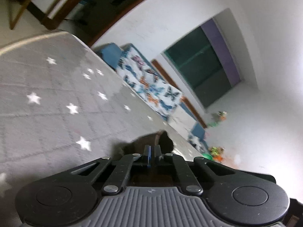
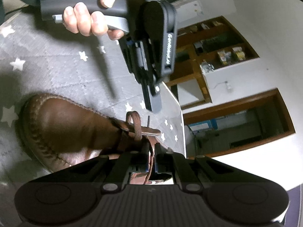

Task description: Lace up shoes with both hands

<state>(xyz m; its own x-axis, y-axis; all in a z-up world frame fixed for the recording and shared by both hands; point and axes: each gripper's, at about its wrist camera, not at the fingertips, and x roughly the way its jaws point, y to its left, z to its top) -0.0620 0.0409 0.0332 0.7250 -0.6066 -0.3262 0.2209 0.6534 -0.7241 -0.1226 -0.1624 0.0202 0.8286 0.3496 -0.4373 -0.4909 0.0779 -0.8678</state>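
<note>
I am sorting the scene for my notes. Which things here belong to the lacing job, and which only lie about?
Job: shoe; lace; left tool; right tool.
Lying about: star rug; butterfly mat; toys; shelves.

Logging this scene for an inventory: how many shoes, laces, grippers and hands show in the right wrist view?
Brown leather shoe: 1
Brown woven lace: 1
Black two-finger grippers: 2, left gripper, right gripper
Person's hand: 1
Total: 5
</note>
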